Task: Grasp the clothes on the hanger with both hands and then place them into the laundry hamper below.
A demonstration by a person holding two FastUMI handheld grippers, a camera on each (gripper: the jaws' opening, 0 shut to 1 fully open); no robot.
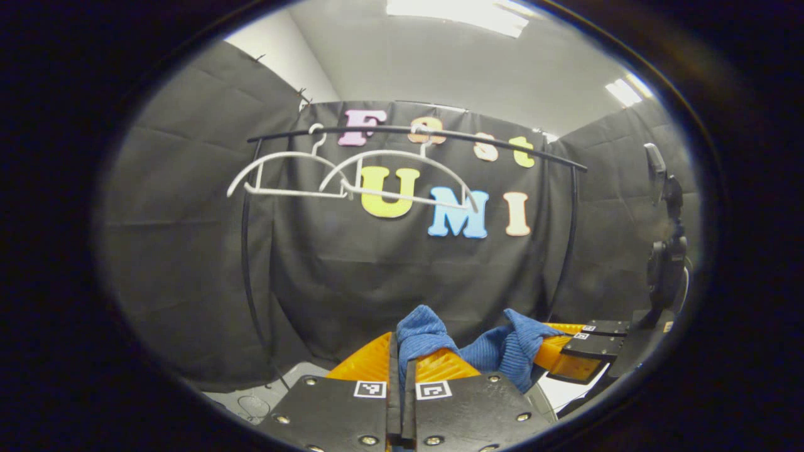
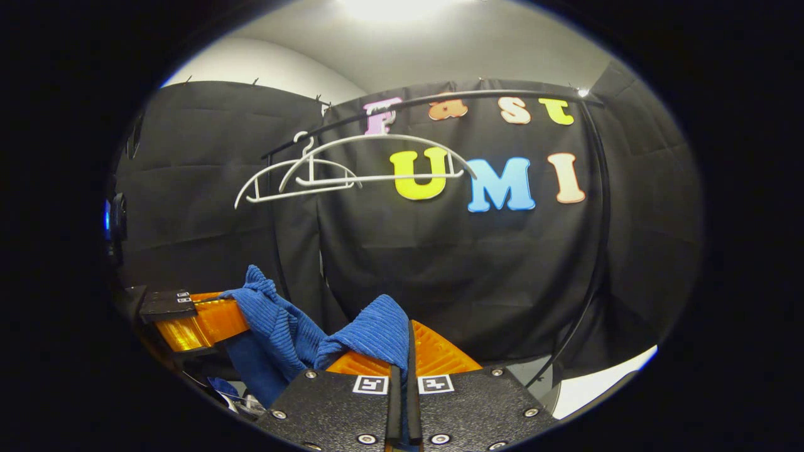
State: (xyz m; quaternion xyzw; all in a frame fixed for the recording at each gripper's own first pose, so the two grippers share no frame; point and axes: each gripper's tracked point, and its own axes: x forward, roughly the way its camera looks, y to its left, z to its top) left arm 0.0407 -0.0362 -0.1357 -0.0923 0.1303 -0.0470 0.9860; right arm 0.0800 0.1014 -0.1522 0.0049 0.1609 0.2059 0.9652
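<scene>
My left claw (image 1: 402, 370) is pinched tight on a fold of the blue garment (image 1: 483, 351), the cloth bunching up out of the closed fingers at six o'clock of the left gripper view. Same story on the other side: my right claw (image 2: 402, 376) has its fingers squeezed together on another fold of that blue garment (image 2: 295, 333), the ribbed fabric spilling over to eight o'clock in the right gripper view. Between the two claws the cloth sags in a short swag, so I have it by two ends, both grips looking firm. Out at four o'clock of the left gripper view I can see my right claw from the side, fabric trailing from it; at eight o'clock of the right gripper view my left claw shows likewise. Further out, up at eleven o'clock, two white hangers (image 1: 352, 176) hang bare on the black rail (image 1: 414, 133), well apart from the garment; the right gripper view shows the same hangers (image 2: 339, 166) on the rail (image 2: 465, 97) with nothing on them. So by my reckoning the grasp and the pull-off are done. What's left is the drop: I can't make out the hamper from here, so I judge I've yet to bring both claws down over it and let go.
</scene>
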